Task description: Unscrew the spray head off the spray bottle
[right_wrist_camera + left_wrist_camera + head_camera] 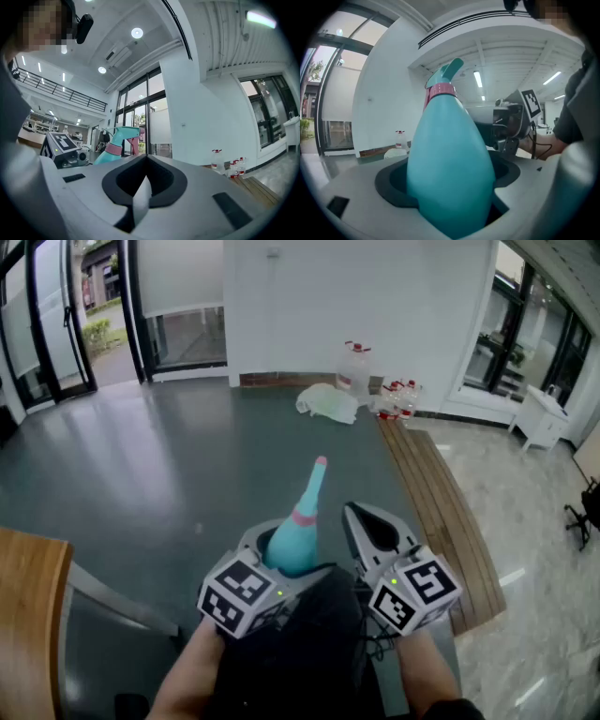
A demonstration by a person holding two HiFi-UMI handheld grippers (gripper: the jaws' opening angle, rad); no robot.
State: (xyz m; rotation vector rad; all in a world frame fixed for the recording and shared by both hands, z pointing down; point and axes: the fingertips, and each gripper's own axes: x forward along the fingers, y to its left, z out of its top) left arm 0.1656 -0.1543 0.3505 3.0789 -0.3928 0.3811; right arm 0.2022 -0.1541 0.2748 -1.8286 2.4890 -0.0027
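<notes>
A teal spray bottle with a pink collar and a teal spray head points forward and up, away from me. My left gripper is shut on the bottle's wide body. In the left gripper view the bottle fills the space between the jaws, and its collar sits just under the head. My right gripper hangs just right of the bottle, apart from it, shut on nothing. In the right gripper view its jaws meet, with the spray head off to the left.
A wooden table edge lies at my lower left. On the grey floor by the far wall are a large water jug, a plastic bag and several small bottles. A wooden floor strip runs along the right.
</notes>
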